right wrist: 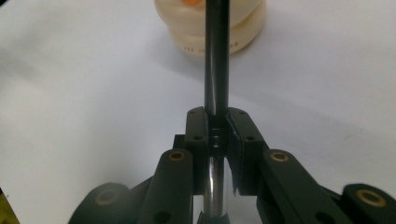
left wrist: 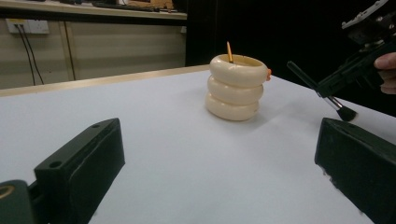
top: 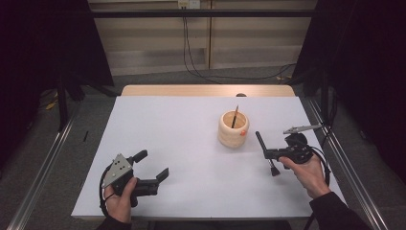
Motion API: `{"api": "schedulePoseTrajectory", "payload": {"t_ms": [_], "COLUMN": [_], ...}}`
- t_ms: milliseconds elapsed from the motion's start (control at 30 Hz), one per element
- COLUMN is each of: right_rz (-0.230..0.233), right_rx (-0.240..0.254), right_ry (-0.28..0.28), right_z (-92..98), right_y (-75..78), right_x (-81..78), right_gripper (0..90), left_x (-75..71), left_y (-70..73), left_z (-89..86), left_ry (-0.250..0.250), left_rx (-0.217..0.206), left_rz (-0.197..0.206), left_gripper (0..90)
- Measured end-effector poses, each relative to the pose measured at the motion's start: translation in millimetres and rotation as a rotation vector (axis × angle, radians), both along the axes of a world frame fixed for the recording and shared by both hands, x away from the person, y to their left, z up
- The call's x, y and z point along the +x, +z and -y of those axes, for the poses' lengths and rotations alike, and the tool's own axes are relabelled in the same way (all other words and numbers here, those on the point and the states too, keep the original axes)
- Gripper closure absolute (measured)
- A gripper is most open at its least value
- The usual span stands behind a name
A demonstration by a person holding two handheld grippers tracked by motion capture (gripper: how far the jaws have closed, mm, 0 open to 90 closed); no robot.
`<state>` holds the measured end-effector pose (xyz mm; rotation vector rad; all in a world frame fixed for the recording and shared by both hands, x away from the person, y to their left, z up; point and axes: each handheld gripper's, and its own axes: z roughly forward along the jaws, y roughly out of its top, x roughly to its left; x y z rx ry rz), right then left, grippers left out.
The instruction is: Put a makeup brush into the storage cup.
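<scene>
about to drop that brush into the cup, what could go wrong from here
1. The cup already holds a pencil leaning across its mouth; the brush may knock it.
2. The right gripper clamps the brush mid-handle with its jaws shut, bristles toward the person, so a careless tilt could bump the light-looking cup and tip it.
3. The left gripper is open and off to the side, not steadying the cup.

The left hand (top: 120, 200) held the left gripper (top: 152, 166) low at the near-left of the worktop (top: 172, 143), its fingers (left wrist: 79, 163) spread wide apart with nothing between them. The right hand (top: 306, 175) held the right gripper (top: 269, 154) at the near-right, pointing leftward, its fingers (right wrist: 198, 126) clamped on the black handle of a makeup brush (top: 266, 152).
</scene>
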<state>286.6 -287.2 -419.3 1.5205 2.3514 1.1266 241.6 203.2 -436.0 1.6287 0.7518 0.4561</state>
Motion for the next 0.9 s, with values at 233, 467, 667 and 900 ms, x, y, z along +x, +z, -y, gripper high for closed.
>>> {"api": "schedulePoseTrajectory", "payload": {"t_ms": [233, 467, 667, 900], "right_rz": [0.127, 0.299, 0.438, 0.472], "right_rx": [0.065, 0.141, 0.225, 0.259], "right_ry": [-0.011, -0.029, -0.045, -0.032], "right_z": [6.2, 12.3, 20.8, 22.3], "right_y": [6.2, 11.8, 23.1, 25.6], "right_x": [-9.6, -20.5, -30.4, -32.2], "right_gripper": [80.0, 80.0, 80.0, 80.0], "left_x": [-0.4, -0.7, -1.0, -1.0], "left_y": [0.3, 0.7, 1.0, 1.3], "left_z": [-2.6, -3.0, -2.7, -3.4], "left_ry": [0.009, 0.007, 0.014, 0.013], "left_rx": [-0.021, -0.016, -0.021, -0.029], "left_rz": [-0.004, -0.001, -0.001, 0.003], "left_gripper": [0.7, 1.0, 1.1, 1.2]}}
